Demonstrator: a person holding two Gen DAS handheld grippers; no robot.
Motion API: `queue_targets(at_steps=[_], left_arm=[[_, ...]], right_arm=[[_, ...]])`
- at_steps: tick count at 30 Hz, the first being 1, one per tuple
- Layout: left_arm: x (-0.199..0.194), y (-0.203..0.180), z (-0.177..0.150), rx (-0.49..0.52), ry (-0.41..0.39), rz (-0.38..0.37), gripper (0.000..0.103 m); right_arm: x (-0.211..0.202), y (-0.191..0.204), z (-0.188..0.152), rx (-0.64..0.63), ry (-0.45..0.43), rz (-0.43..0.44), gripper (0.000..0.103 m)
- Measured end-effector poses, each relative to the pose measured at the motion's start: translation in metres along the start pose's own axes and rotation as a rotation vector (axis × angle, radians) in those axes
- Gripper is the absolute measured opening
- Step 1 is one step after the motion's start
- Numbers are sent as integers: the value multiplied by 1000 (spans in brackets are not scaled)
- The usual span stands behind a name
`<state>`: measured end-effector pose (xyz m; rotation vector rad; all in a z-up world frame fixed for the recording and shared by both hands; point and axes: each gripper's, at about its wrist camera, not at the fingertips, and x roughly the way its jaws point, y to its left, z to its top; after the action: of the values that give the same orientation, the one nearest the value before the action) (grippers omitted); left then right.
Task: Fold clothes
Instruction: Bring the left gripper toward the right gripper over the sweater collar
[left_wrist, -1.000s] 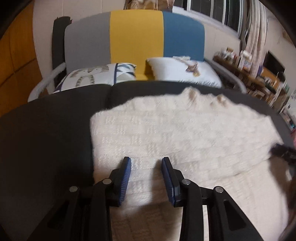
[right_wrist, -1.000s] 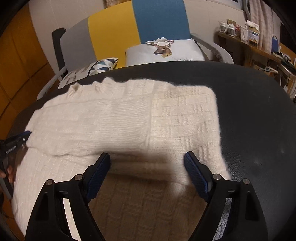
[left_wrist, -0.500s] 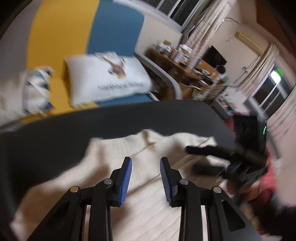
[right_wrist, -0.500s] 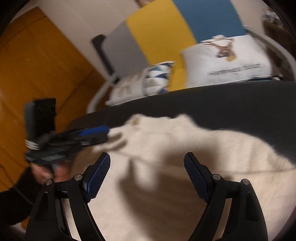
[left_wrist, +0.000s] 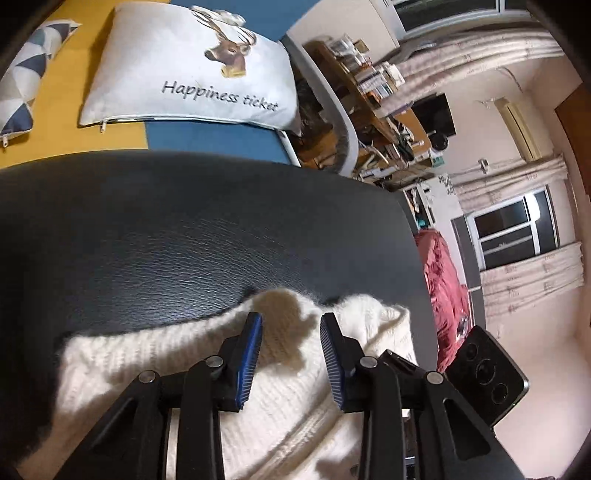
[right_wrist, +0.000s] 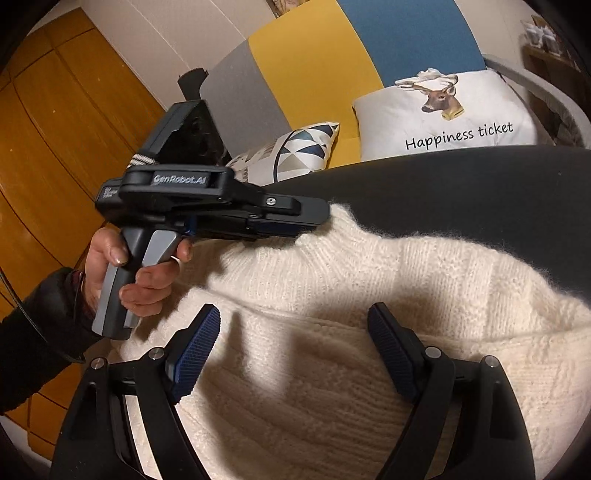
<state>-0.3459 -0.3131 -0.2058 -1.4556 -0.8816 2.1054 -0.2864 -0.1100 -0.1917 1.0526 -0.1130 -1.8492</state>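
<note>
Cream knit sweater lying bunched on dark leather surface.
Left gripper closing over collar edge, pads apparently not yet pressing; right gripper hovering wide open, empty.

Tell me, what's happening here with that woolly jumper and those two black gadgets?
A person is folding a cream knitted sweater on a dark padded surface, using a hand-held gripper in each hand. The left gripper is at the sweater's collar, its jaws closing, with knit between them in its own view but not yet pinched. The right gripper hovers wide open over the sweater's body, holding nothing. Cushions lie on a sofa behind.
</note>
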Motion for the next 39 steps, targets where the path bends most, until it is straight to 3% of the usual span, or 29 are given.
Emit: queue_targets(at_steps=[3,5,9,13,16,17,21,24,26,29,34,39], left_arm=[[3,-16,-1,67,5,17,13],[1,-28,-1,135,-53,80,2],[5,-27,4,143,-130,133,2],[16,-18,7,120,-110,168,2],[5,-11,8,60,-109,151,11],[-3,-10,6,39,-119,144,21],[-69,-3,-21,25,-263,136,21],[-113,1,-59,81,-361,209,21],[-121,3,-77,114,-355,283,21],[-112,11,-97,136,-283,329,21],[-100,19,-111,183,-282,357,21],[-98,20,-110,209,-282,330,21]], right_arm=[[0,11,5,-48,14,-57,85],[3,19,10,-95,28,-95,85],[22,17,15,-119,91,-147,85],[24,6,9,-73,56,-137,85],[21,4,7,-59,48,-123,85],[21,3,8,-54,47,-117,85],[9,-11,16,41,36,13,85],[-7,-16,35,161,-9,269,85],[-1,-10,50,200,11,403,85],[35,7,74,250,117,537,86],[93,21,90,320,258,438,87],[131,21,97,370,333,440,87]])
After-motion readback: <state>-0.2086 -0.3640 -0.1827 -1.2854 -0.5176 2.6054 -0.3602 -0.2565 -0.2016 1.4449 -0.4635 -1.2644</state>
